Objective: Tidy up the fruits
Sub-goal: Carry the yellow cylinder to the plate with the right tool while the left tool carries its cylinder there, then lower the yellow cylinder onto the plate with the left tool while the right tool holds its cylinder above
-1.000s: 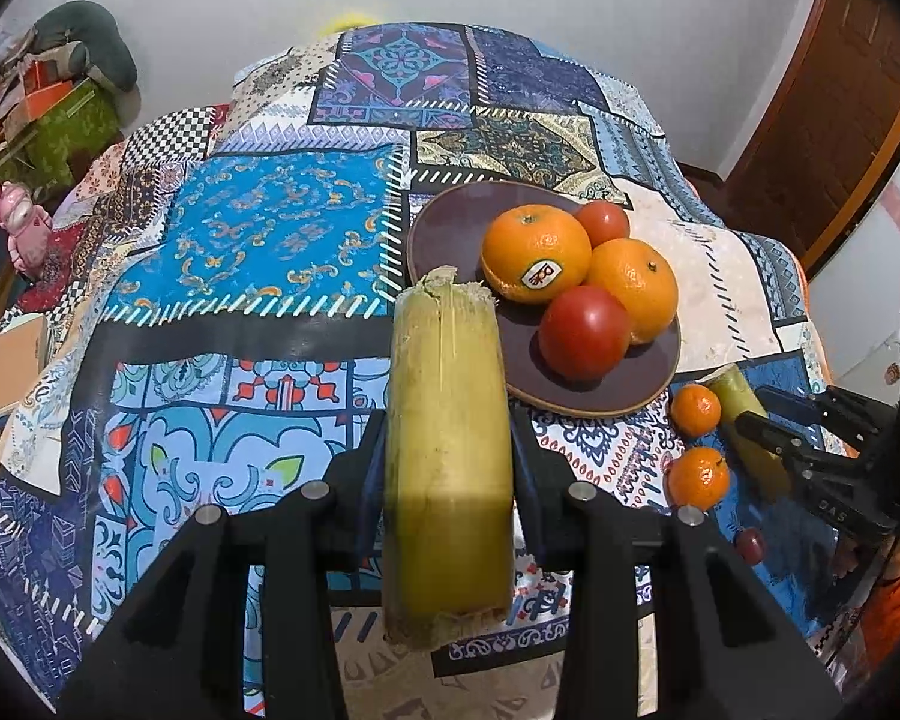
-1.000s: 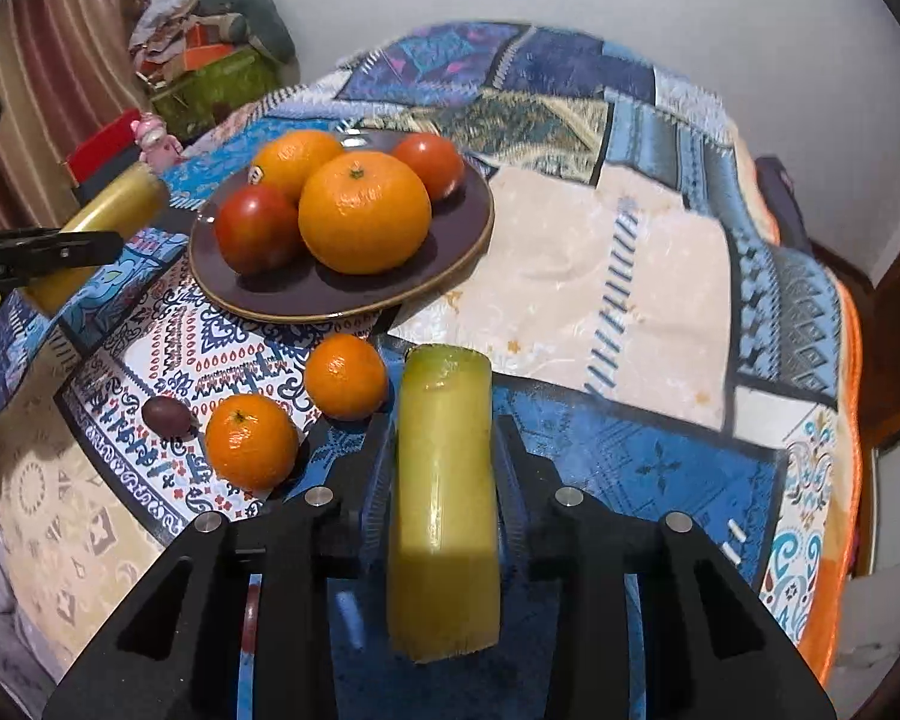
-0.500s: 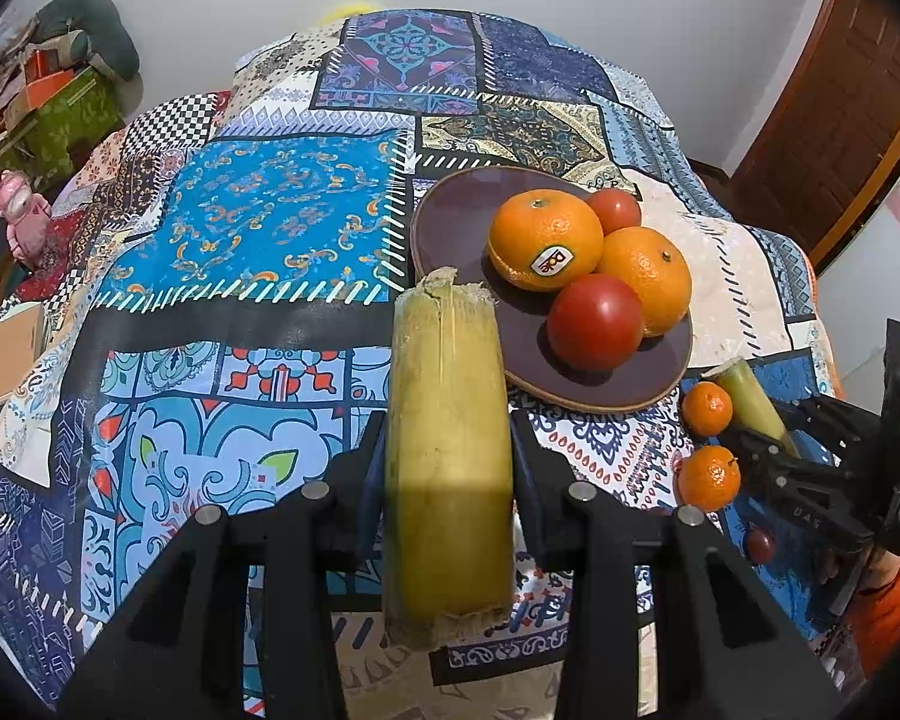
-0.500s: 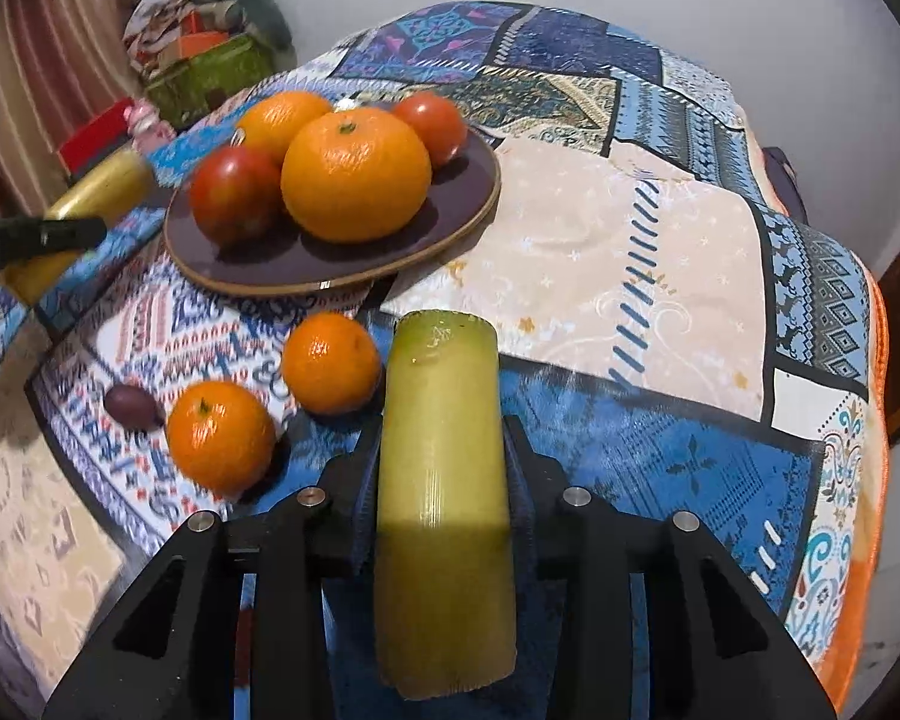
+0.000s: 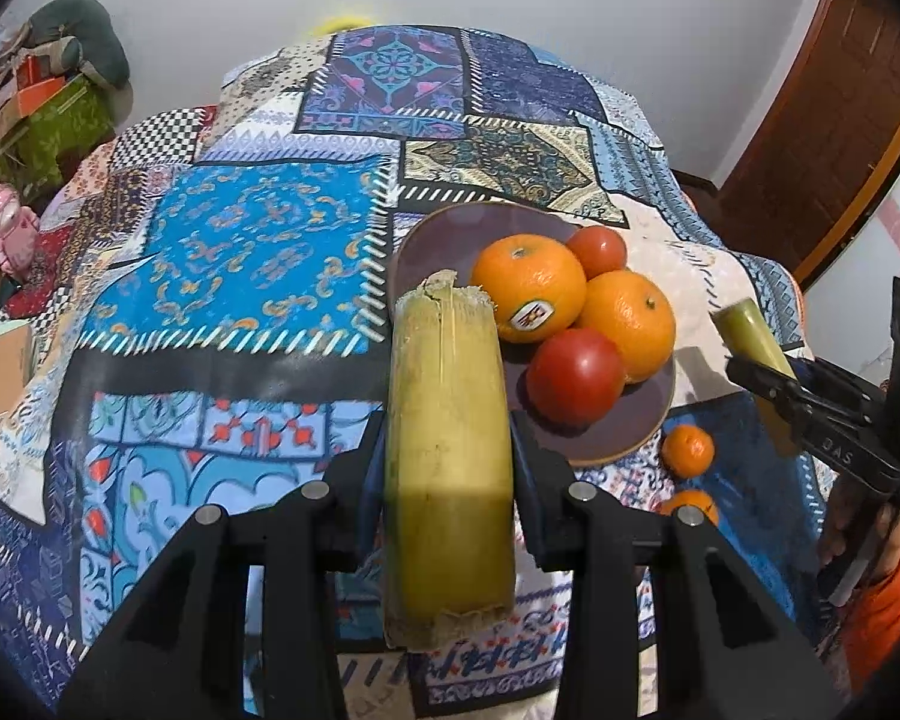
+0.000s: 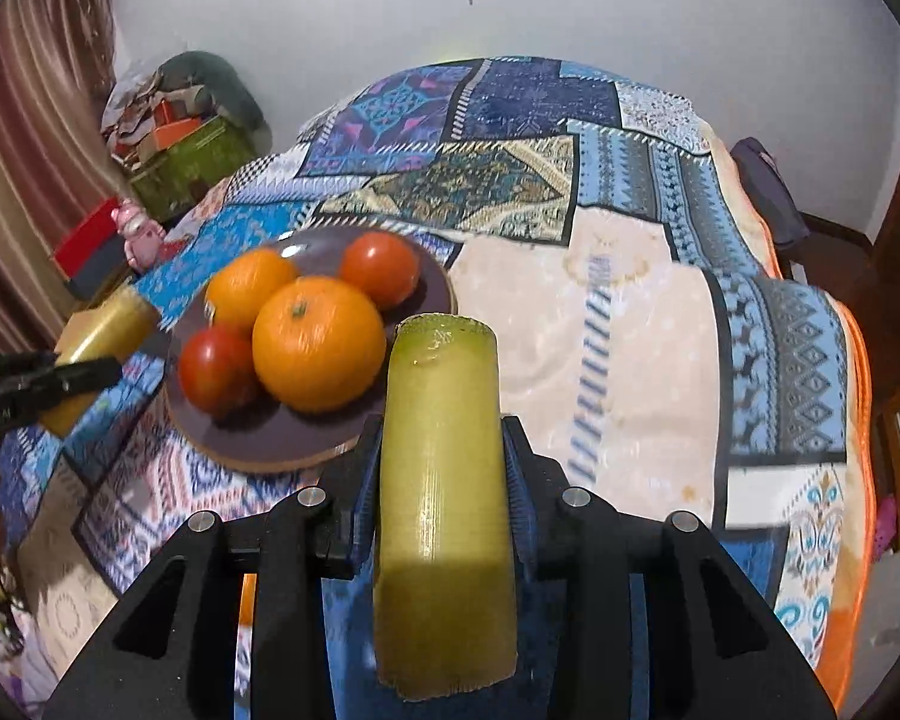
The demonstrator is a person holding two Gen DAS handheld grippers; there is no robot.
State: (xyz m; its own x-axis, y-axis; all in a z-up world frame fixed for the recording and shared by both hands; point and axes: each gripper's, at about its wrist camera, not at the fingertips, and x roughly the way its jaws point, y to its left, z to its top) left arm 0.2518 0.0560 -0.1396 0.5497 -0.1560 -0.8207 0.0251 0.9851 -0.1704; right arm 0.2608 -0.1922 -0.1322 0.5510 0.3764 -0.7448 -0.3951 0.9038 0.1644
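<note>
Fingers [image 5: 366, 480] clamp fibrous cylindrical cane [image 5: 447, 450].

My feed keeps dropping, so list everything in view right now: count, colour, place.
Plate: one, dark purple-brown, on the bedspread.
Oranges: two, orange, on the plate; one bears a sticker.
Tomatoes: two, red, on the plate.
Mandarins: two, orange, on the bedspread beside the plate.
Sugarcane pieces: two, yellow-green, one in each gripper.
Patchwork bedspread: one, mostly blue.
Pink toy: one, beside the bed.
Green box: one, by the wall, clutter on top.
Left gripper: black, shut on a sugarcane piece.
Right gripper: black, likewise.
</note>
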